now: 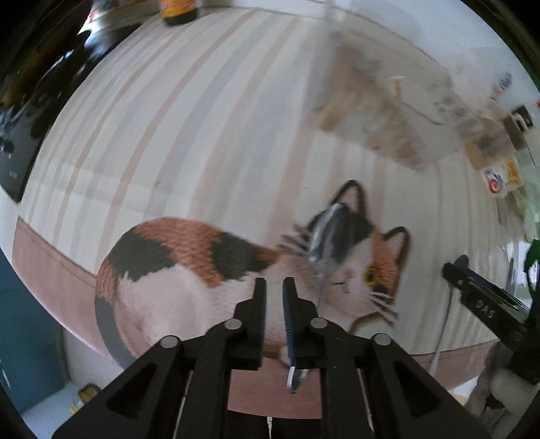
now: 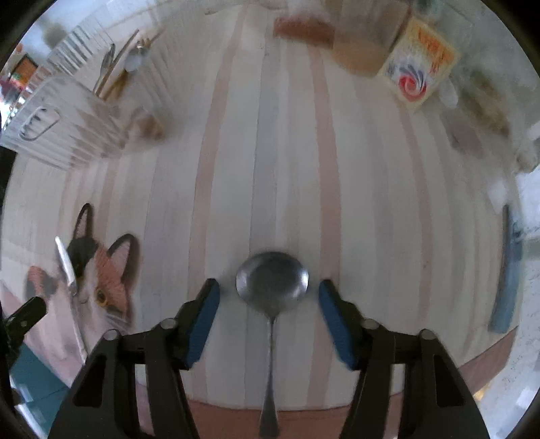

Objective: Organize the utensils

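Note:
My right gripper [image 2: 269, 297] is open above a metal spoon [image 2: 271, 283] that lies on the striped tablecloth, bowl between the fingers, handle running back under the gripper. My left gripper [image 1: 274, 297] is shut on a thin metal utensil [image 1: 325, 236] whose blurred head sticks up over the cat picture; the same utensil shows in the right wrist view [image 2: 65, 263]. A clear ribbed utensil holder [image 2: 67, 118] with several utensils stands at the far left in the right wrist view, and shows blurred in the left wrist view [image 1: 381, 111].
A cat picture [image 1: 236, 270] is printed on the cloth near the front edge. A printed box [image 2: 418, 67] and blurred jars stand at the back right. A dark bottle [image 1: 179, 10] stands at the far edge. A blue object [image 2: 506, 270] lies at the right.

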Action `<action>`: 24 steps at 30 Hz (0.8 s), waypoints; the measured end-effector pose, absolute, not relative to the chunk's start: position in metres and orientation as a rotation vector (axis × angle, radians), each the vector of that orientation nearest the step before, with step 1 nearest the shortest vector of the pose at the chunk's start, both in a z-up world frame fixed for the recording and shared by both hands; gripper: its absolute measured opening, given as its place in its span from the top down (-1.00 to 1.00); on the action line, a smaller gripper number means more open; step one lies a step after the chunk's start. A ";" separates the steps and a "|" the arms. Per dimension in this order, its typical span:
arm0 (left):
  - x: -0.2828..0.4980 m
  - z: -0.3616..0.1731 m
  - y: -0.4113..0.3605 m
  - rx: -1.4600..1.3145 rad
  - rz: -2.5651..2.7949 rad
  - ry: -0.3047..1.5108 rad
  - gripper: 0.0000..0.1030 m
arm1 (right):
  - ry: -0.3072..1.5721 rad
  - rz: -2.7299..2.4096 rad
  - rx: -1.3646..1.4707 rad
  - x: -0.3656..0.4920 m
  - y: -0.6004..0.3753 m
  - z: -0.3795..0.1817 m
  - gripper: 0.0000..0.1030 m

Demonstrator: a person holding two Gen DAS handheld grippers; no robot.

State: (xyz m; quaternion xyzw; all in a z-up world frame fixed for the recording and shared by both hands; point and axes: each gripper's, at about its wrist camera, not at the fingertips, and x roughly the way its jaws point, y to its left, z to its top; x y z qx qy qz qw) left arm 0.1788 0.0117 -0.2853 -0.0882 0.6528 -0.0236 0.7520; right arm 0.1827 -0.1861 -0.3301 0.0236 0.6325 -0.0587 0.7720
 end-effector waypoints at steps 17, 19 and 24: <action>0.208 -0.304 -0.052 0.033 -0.153 1.427 0.14 | 1.357 -0.143 0.149 0.180 -0.228 -0.318 0.16; 0.212 -0.303 -0.058 0.069 -0.142 1.413 0.32 | 1.354 -0.148 0.152 0.181 -0.233 -0.316 0.16; 0.220 -0.302 -0.060 0.074 -0.149 1.414 0.39 | 1.333 -0.146 0.168 0.182 -0.242 -0.304 0.16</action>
